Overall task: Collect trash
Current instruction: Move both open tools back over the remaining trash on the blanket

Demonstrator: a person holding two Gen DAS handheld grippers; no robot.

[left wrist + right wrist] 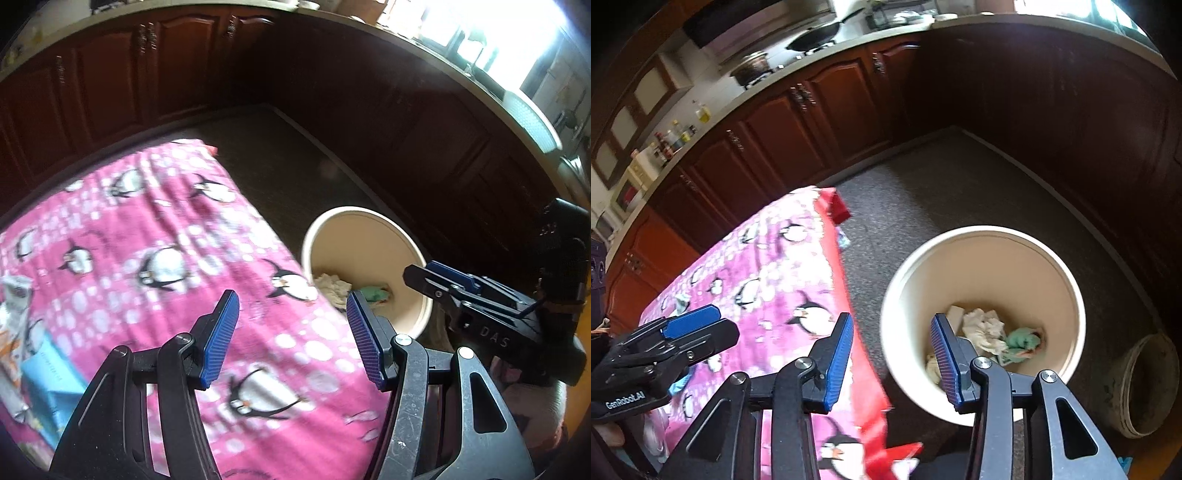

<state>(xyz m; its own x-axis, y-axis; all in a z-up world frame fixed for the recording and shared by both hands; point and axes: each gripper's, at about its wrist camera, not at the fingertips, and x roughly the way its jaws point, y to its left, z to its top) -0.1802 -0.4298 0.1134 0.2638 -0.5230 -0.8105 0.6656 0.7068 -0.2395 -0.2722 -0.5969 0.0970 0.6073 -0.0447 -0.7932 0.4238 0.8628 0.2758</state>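
Right gripper [892, 358] spread and empty over the near rim of the bin [1075, 295], crumpled paper [984, 328] and a green scrap [1021, 339] already inside just ahead; left gripper [291, 339] likewise spread and empty above the penguin cloth [147, 229], with wrappers [14, 306] left of it likely yet to collect.
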